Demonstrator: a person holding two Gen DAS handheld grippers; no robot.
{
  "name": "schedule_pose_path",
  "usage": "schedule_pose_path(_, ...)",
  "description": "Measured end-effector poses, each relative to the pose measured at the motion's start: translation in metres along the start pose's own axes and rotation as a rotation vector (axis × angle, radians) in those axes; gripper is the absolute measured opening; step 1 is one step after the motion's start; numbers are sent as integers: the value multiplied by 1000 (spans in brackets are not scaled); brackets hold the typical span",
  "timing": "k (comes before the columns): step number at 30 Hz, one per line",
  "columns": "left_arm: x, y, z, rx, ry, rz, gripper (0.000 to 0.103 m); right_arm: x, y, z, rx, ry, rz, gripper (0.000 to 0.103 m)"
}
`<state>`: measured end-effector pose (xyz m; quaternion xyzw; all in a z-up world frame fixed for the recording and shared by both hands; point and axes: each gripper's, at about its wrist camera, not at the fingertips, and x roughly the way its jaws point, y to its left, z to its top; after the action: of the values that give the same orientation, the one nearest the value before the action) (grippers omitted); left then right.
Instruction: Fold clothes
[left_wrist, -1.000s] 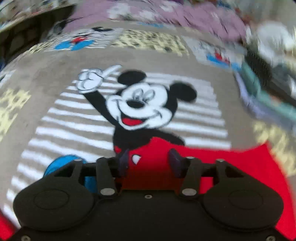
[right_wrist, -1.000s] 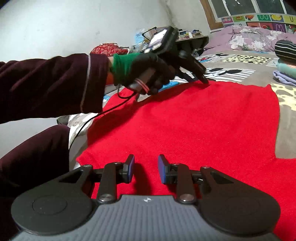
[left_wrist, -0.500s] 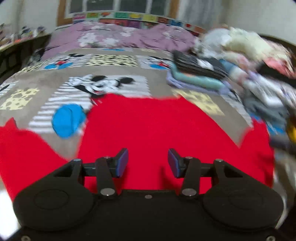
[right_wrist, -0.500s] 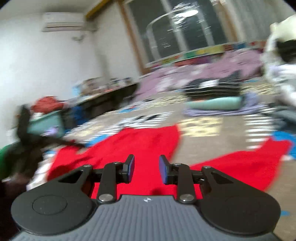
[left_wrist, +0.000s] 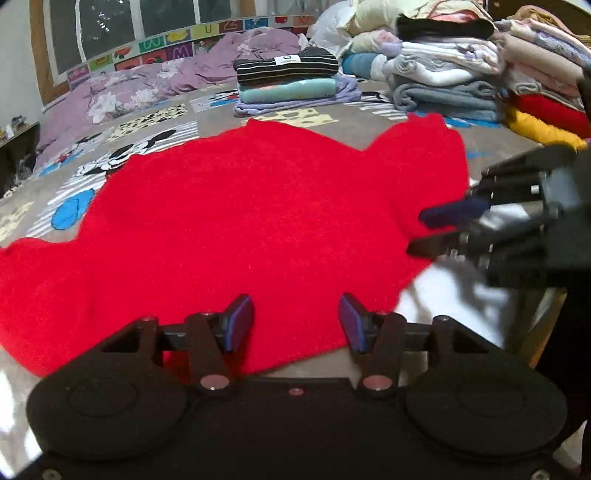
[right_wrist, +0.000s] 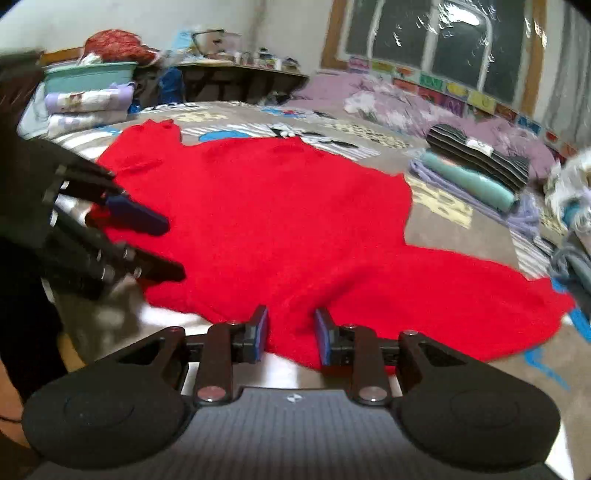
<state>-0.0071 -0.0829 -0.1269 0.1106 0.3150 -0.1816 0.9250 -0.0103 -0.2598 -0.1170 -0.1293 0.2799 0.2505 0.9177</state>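
The red garment (left_wrist: 240, 221) is seen from close above its near edge by both wrist cameras. Each view is angled downward across the bed (right_wrist: 461, 236), and the other gripper is caught at its side

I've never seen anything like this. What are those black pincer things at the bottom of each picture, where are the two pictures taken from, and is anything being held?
There is no robot here. A person holds a hand tool with two fingers in each hand, and a small wide-angle camera on each tool looks forward along those fingers. So each picture shows its own tool at the bottom edge.

One picture is from the left gripper, the other from the right gripper. Each also catches the other tool at its side.

Both hover over the near edge of a red sweater spread flat on a cartoon-print blanket. Further back sit a small stack of folded clothes and a bigger pile of laundry.

Nothing is held. The left gripper's jaws are opening, the right's are closing slightly, and both stand apart with only the sweater showing below them.
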Motion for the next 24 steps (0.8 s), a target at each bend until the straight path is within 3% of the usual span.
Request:
schedule_pose_path(4, -15, 8, 0, -40, -60, -5, 52, -12, 5, -1, 0, -21, -15, 28)
schedule_pose_path(8, -26, 19, 2, -94, -134, 81, 52, -20, 21, 5, -42, -122, -13, 28)
schedule_pose_path(10, -22, 27, 0, -133, -104, 125, 52, -17, 24, 7, -40, -136, -20, 32)
schedule_pose_path(12, -8, 36, -4, -169, -23, 172, 56, -5, 21, 6, -14, -82, 0, 34)
schedule_pose_path(14, 2, 36, -8, -153, 31, 173, 59, 5, 15, 3, 28, 1, 13, 35)
schedule_pose_path(17, 1, 28, -2, -114, 21, 192, 59, -2, 9, 7, 78, 8, 14, 34)
schedule_pose_path(21, -2, 30, -2, -128, -15, 159, 61, -17, -1, 6, 162, -70, 12, 35)
schedule_pose_path(24, -3, 26, 0, -108, -41, 152, 70, -32, -34, -3, 387, -160, -4, 35)
